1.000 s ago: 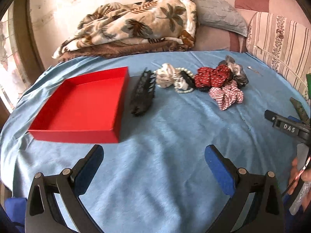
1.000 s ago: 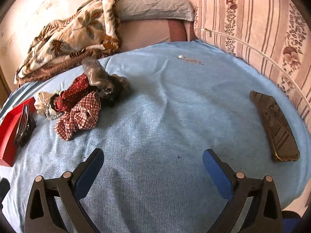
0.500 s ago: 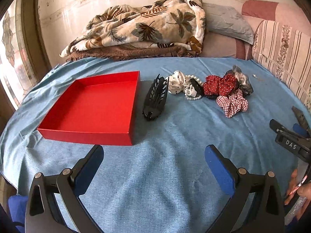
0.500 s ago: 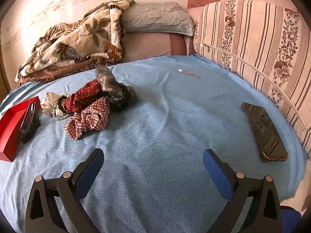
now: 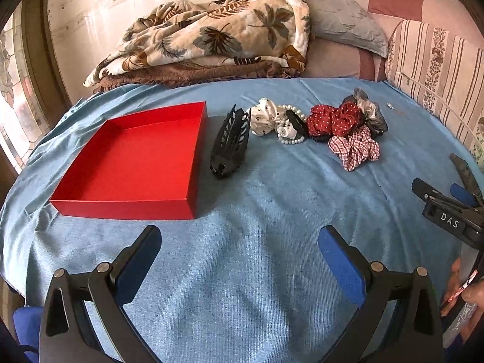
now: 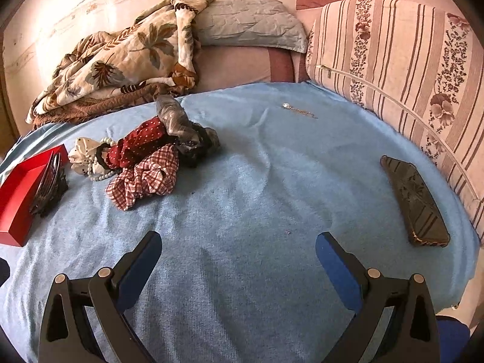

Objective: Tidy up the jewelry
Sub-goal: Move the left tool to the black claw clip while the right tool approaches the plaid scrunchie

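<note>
Red cardboard formed the open box [image 5: 133, 163], which sat on the blue cloth [image 5: 257, 272] at about ten o'clock in the left wrist view. Just beside its right wall, at eleven o'clock, lay the black claw clip [image 5: 230, 142] on its side. Toward one o'clock from there the jewelry and hair things lay bunched together: a white dotted scrunchie [image 5: 264, 116] touching a pearl bracelet [image 5: 290, 140], then a red dotted scrunchie [image 5: 332, 119], a grey scrunchie [image 5: 367, 109] behind it, and a red checked scrunchie [image 5: 354, 148] nearest the camera. In the right wrist view the same heap sat at ten o'clock, with a thin chain [image 6: 298, 110] lying alone at twelve o'clock, well apart from it.

The left gripper [image 5: 240, 248] hovered above bare cloth with its blue-padded jaws spread wide and nothing between them. The right gripper [image 6: 239, 252] hovered likewise, jaws wide apart and holding nothing; its body showed at three o'clock in the left wrist view.

A dark phone [image 6: 414, 199] lay on the cloth at three o'clock in the right wrist view. Behind the cloth were a leaf-print blanket [image 5: 217, 33], a grey pillow [image 6: 251, 21] and a striped floral cushion [image 6: 402, 57].
</note>
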A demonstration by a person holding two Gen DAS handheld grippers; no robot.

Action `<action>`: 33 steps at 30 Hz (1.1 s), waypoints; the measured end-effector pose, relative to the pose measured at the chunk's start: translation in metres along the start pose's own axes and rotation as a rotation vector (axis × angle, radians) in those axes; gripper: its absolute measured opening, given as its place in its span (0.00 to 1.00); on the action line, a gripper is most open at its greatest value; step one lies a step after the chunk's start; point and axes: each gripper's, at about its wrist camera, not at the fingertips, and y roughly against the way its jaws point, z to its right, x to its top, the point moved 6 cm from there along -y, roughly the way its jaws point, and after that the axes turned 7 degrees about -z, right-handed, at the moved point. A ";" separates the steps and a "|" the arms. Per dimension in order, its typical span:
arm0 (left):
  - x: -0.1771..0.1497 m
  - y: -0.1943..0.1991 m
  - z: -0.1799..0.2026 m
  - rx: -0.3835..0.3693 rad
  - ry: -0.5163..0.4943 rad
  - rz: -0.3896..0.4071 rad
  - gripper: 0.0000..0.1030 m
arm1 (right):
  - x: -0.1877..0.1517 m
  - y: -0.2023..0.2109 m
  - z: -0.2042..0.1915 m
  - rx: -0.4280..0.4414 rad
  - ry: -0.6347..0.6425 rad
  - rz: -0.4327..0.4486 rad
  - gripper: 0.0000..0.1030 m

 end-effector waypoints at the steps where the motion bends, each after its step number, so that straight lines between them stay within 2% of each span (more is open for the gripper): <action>1: -0.001 -0.001 0.000 -0.002 -0.001 -0.005 1.00 | 0.000 -0.001 0.000 0.003 -0.001 -0.005 1.00; 18: -0.003 -0.009 -0.004 -0.007 0.004 -0.039 1.00 | -0.003 -0.005 -0.001 0.010 -0.002 -0.025 1.00; 24: 0.017 -0.003 -0.032 0.011 0.044 -0.007 1.00 | -0.003 -0.006 -0.005 0.018 0.008 -0.033 1.00; 28: 0.038 0.000 -0.053 -0.004 0.067 0.016 1.00 | -0.003 -0.009 -0.009 0.036 0.018 -0.047 1.00; 30: 0.049 -0.002 -0.057 -0.036 0.063 0.013 0.97 | -0.003 -0.010 -0.011 0.049 0.021 -0.055 1.00; 33: 0.066 -0.010 -0.053 -0.117 0.047 -0.025 0.83 | 0.001 -0.013 -0.016 0.078 0.029 -0.073 1.00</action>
